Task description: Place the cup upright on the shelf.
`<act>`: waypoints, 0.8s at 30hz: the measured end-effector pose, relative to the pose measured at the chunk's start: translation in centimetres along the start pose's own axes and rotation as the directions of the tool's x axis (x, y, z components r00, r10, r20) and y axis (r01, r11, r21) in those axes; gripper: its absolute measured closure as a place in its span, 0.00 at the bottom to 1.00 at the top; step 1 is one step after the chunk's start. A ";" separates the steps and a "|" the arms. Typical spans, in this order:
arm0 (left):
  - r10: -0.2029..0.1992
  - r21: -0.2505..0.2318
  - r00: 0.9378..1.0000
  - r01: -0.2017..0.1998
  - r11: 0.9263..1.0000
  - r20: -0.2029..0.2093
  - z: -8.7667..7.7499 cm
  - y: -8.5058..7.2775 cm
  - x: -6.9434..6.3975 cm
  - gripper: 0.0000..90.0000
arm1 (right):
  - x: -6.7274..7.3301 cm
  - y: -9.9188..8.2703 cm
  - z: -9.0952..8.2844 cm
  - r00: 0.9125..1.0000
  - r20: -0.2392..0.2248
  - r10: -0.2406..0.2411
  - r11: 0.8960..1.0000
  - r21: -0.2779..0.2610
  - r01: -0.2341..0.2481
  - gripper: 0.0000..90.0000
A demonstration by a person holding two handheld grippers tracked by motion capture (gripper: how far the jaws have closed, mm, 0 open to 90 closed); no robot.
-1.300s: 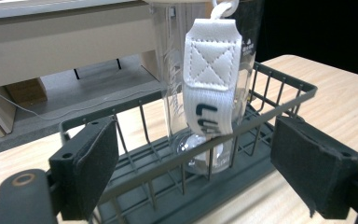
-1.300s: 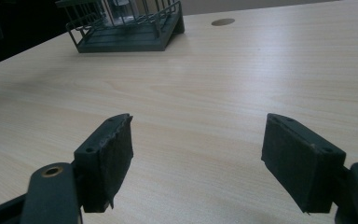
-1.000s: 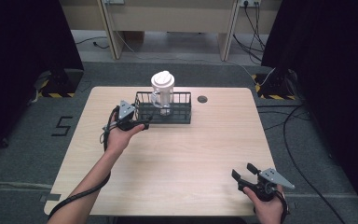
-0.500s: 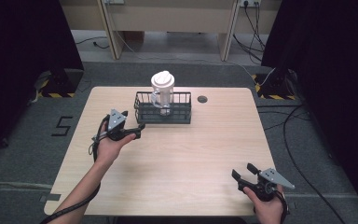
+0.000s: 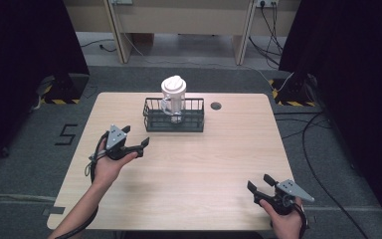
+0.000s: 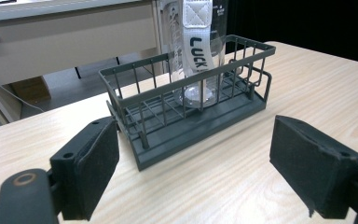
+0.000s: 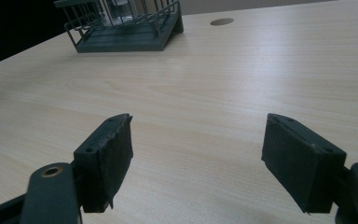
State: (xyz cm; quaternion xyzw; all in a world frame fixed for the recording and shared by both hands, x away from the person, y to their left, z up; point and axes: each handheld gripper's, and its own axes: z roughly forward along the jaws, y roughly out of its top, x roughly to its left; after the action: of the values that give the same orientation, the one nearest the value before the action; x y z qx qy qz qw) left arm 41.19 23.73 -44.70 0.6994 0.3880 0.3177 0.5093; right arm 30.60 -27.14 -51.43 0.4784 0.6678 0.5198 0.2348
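Clear bottle [image 5: 173,97] upright in dark wire basket [image 5: 173,123], woodgrain table [image 5: 204,169]

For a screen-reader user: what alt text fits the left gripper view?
A clear bottle with a white strap stands upright inside a dark wire basket on a light wooden table. The open left gripper frames the foreground, empty.

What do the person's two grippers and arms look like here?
Both grippers, left gripper and right gripper, are black with two flat, square-edged padded jaws and a grey three-cornered plate on top. A black cable trails from each. The forearms are bare, with no sleeves visible.
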 end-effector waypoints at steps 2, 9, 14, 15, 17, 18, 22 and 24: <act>-0.002 0.001 1.000 0.002 1.000 -0.003 -0.5 -0.3 0.1 0.17 | 0.0 0.0 0.0 1.000 0.000 -0.001 1.000 0.002 0.001 0.28; -0.008 0.006 1.000 0.008 1.000 -0.015 -2.0 -1.3 0.4 0.17 | 0.0 0.0 0.0 1.000 0.000 0.000 1.000 0.001 0.000 0.28; -0.017 0.005 1.000 0.017 1.000 -0.026 -3.1 -2.0 0.6 0.17 | 0.1 0.0 0.0 1.000 0.000 0.004 1.000 0.003 -0.004 0.28; -0.022 0.004 0.999 0.023 1.000 -0.029 -3.3 -2.2 0.6 0.17 | 0.1 0.0 0.0 1.000 0.000 0.004 1.000 0.003 -0.004 0.28; -0.025 0.005 0.999 0.025 1.000 -0.030 -3.5 -2.4 0.7 0.17 | 0.1 0.0 0.0 1.000 0.001 0.002 1.000 0.003 -0.002 0.28; -0.029 0.009 0.999 0.029 1.000 -0.035 -3.9 -2.8 0.7 0.17 | 0.1 0.0 0.0 1.000 0.001 0.001 1.000 0.002 -0.001 0.28; -0.042 0.015 0.998 0.043 0.999 -0.045 -4.5 -3.6 0.9 0.17 | 0.1 0.0 0.0 1.000 0.002 0.002 1.000 0.001 -0.002 0.28; -0.048 0.019 0.997 0.050 0.999 -0.053 -4.9 -4.1 1.1 0.17 | 0.1 0.0 0.0 1.000 0.003 0.002 1.000 0.001 -0.002 0.28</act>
State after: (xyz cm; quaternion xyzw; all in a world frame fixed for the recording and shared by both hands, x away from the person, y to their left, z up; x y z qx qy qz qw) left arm 36.72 27.65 -47.19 0.6863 0.4214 0.3193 0.4994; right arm 30.53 -27.07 -51.42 0.4798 0.6674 0.5189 0.2349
